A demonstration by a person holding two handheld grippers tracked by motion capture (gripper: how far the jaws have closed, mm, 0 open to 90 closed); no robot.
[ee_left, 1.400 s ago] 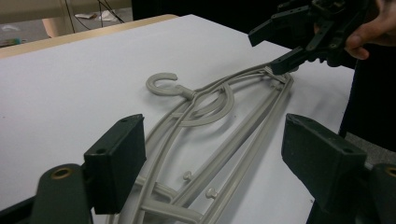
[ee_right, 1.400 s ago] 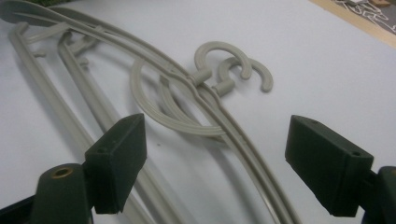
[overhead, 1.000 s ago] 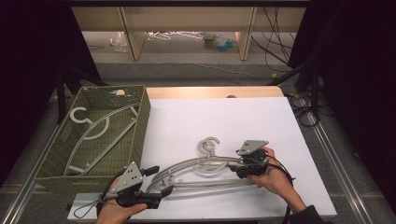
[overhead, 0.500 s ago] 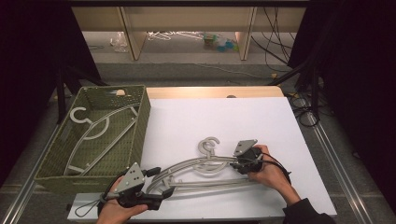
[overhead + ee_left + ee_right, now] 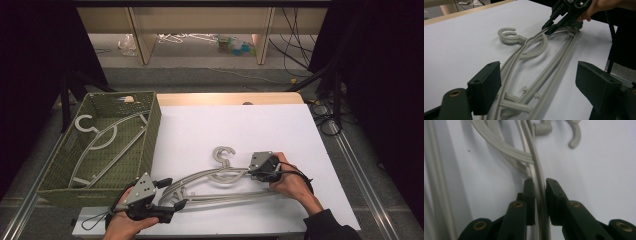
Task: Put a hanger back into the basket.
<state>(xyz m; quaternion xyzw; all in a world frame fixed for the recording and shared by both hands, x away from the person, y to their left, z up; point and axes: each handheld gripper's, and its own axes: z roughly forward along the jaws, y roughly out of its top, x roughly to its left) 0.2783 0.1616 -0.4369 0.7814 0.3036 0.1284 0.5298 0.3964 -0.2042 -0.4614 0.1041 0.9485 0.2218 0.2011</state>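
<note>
R gripper (image 5: 539,195) newly clamped on hanger (image 5: 537,170)

hangers (image 5: 534,157) blurred and cropped at the right gripper view's top; basket (image 5: 60,185) corner hidden behind left gripper (image 5: 172,195)

The hangers (image 5: 220,176) on the table are pale grey plastic, and a matching pale grey hanger (image 5: 102,137) lies in the olive-green woven basket (image 5: 150,131). The table top (image 5: 250,130) is plain white with a light wooden edge. Both the left gripper (image 5: 172,192) and the right gripper (image 5: 252,172) have black jaws, brass-coloured pivot pins and grey top plates.
</note>
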